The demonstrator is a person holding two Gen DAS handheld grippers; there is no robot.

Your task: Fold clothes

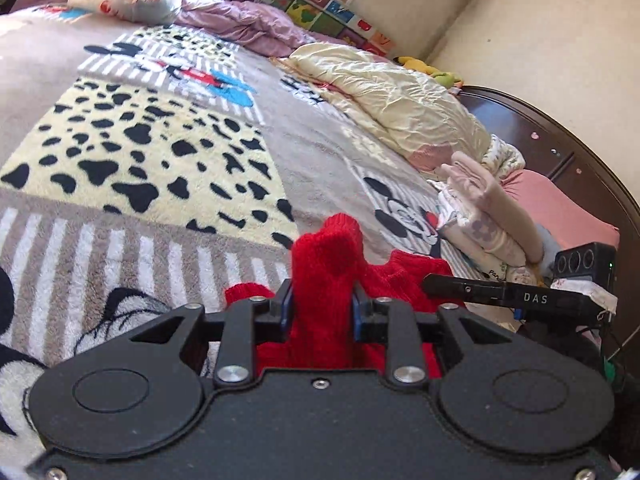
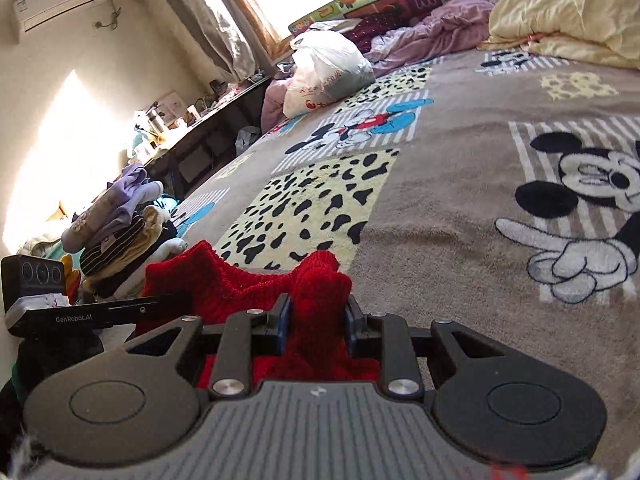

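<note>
A red knitted garment [image 1: 328,264] is held between both grippers above a bed covered with a cartoon mouse blanket [image 1: 160,152]. My left gripper [image 1: 322,312] is shut on a bunched fold of the red knit. My right gripper [image 2: 316,316] is shut on another bunched part of the same red garment [image 2: 224,280]. The right gripper [image 1: 500,294] shows at the right of the left wrist view, and the left gripper [image 2: 80,312] at the left of the right wrist view. The rest of the garment hangs below, hidden by the gripper bodies.
A stack of folded pale clothes [image 1: 480,216] lies by the dark wooden bed end [image 1: 560,152]. A heap of unfolded clothes [image 2: 120,220] sits at the bed's edge. A cream quilt [image 1: 392,96], pink bedding [image 1: 248,20] and a white plastic bag [image 2: 324,72] lie farther back.
</note>
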